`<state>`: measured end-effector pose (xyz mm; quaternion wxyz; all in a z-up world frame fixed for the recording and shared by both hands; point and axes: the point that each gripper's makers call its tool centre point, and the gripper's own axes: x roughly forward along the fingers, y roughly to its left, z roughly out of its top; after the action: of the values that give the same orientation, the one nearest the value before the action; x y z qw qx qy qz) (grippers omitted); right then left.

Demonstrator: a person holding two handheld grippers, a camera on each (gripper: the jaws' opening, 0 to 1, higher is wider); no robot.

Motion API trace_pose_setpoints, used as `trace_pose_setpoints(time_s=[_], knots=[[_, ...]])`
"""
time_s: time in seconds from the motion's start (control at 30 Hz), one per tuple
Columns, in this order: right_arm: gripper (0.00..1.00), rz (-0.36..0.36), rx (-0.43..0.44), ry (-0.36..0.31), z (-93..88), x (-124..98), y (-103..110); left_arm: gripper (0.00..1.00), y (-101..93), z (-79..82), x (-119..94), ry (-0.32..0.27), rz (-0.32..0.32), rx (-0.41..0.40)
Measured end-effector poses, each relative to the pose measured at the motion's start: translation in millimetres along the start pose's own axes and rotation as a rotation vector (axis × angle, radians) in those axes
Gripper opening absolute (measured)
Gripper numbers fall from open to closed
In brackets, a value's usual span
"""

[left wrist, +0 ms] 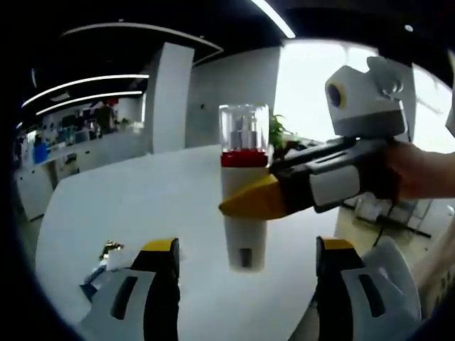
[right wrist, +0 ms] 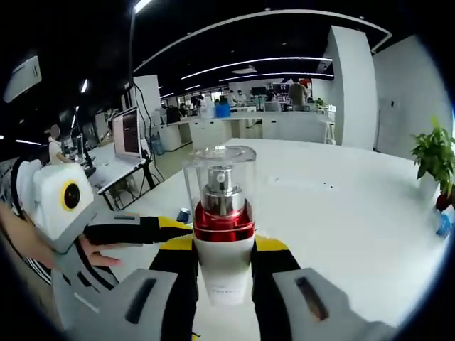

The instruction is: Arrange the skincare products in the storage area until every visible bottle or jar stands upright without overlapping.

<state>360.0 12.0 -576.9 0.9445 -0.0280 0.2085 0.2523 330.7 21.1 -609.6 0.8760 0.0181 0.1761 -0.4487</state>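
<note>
White bottle (right wrist: 221, 234) upright in our right claw (right wrist: 223, 266), held above the counter (right wrist: 355, 213).
We saw its long axis at twelve o'clock, jaws clamped at mid-body; our left claw (left wrist: 245, 259) gaped empty at six o'clock beneath it.

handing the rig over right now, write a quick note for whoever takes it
Right gripper: shut on the white pump bottle with red collar and clear cap, held upright above the white table.
Left gripper: open, holding nothing, just below the bottle.
Done: bottle picked up.
Left: set it down upright, apart from other products. Some small items lie at the table's near edge; too blurred to identify.
</note>
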Motion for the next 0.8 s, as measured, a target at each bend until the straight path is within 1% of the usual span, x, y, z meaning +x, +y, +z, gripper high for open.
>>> trace_pose_setpoints(time_s=[0.2, 0.27, 0.43, 0.53, 0.67, 0.8], knots=[[0.27, -0.006, -0.002, -0.023, 5.0, -4, 1, 0.63, -0.8, 3.2, 8, 0.005, -0.022, -0.005], [0.27, -0.008, -0.006, -0.028, 5.3, -5, 2, 0.58, -1.2, 4.7, 9, 0.005, -0.025, 0.005], [0.28, -0.016, -0.014, -0.036, 4.4, -6, 4, 0.43, -2.8, 7.4, 15, 0.017, -0.061, 0.029], [0.28, -0.024, -0.004, -0.047, 4.6, -7, 4, 0.39, -4.1, 8.8, 16, 0.016, -0.068, 0.041], [0.28, -0.039, 0.002, -0.057, 4.7, -9, 3, 0.37, -5.4, 9.3, 19, 0.017, -0.075, 0.045], [0.28, -0.046, 0.01, -0.06, 4.2, -10, 2, 0.31, -5.0, 9.7, 21, 0.016, -0.072, 0.045]])
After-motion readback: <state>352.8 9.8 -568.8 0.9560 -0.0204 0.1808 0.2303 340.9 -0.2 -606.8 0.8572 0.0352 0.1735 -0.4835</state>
